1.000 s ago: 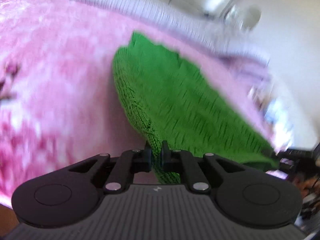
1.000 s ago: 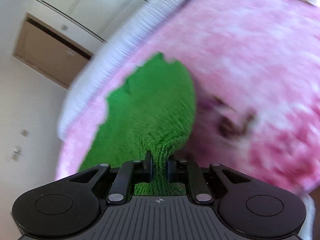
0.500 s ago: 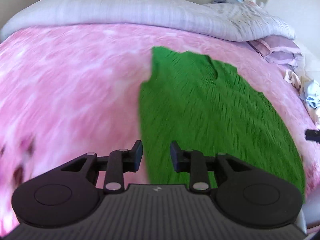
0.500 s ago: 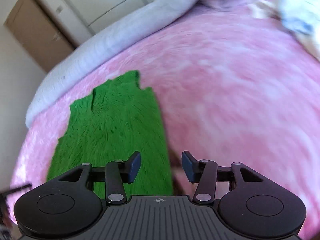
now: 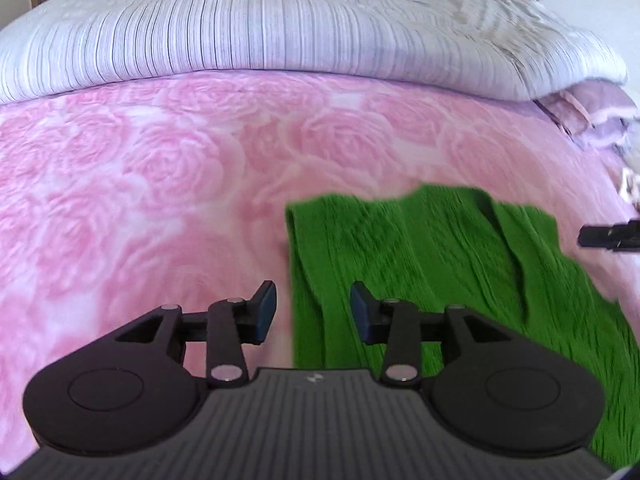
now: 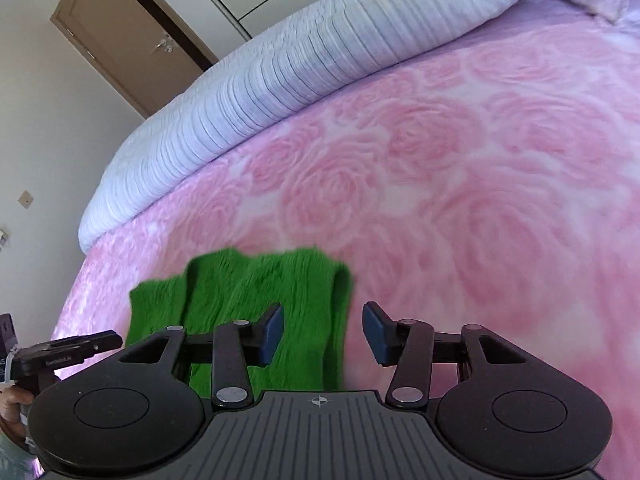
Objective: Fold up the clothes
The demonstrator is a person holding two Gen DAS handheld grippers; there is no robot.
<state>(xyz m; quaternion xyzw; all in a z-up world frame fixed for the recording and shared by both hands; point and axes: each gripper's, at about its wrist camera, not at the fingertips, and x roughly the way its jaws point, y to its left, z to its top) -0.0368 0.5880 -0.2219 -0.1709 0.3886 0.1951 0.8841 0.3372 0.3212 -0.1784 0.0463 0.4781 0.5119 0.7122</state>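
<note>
— Why does the green sweater [image 5: 420, 272] lie flat on the pink bed [image 5: 140, 180]?

— So its edges can be folded. The left claw [image 5: 313, 312] is opening, the right claw [image 6: 323, 334] spread; neither pinches anything.

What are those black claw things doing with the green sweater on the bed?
A person is folding clothes with a gripper in each hand. The green knitted sweater lies spread on the pink rose blanket, with a striped white duvet bunched behind it. Neither gripper holds it right now. The left gripper, its jaws opening, hovers over the sweater's left edge with nothing pinched. The right gripper is open above the sweater's right edge, also empty.
</note>
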